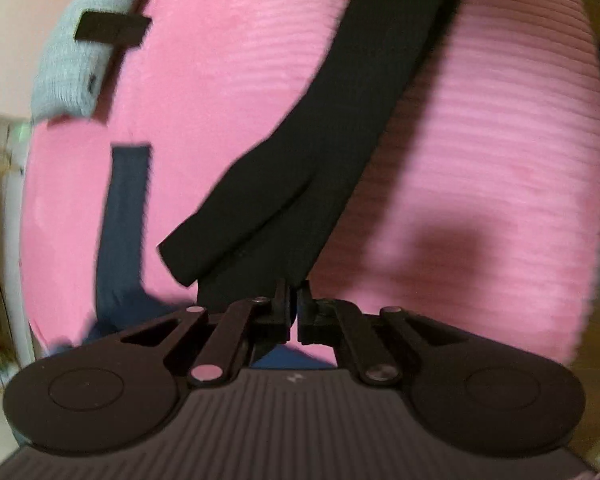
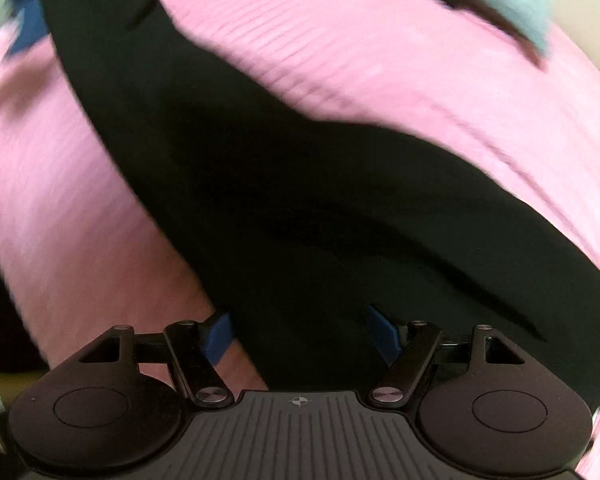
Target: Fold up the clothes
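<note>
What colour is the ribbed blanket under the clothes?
Pink blanket, clearest in the left wrist view.

Soft, even indoor light; both fisheye views are motion-blurred, bowed and darkened at the edges.

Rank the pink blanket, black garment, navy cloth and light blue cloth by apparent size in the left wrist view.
1. Pink blanket
2. Black garment
3. Navy cloth and light blue cloth: they look alike, and both are partly hidden, so unranked.

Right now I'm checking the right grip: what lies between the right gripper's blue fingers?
In the right wrist view, the black garment fills the gap between the right gripper's open blue fingers, lying over the pink blanket.
</note>
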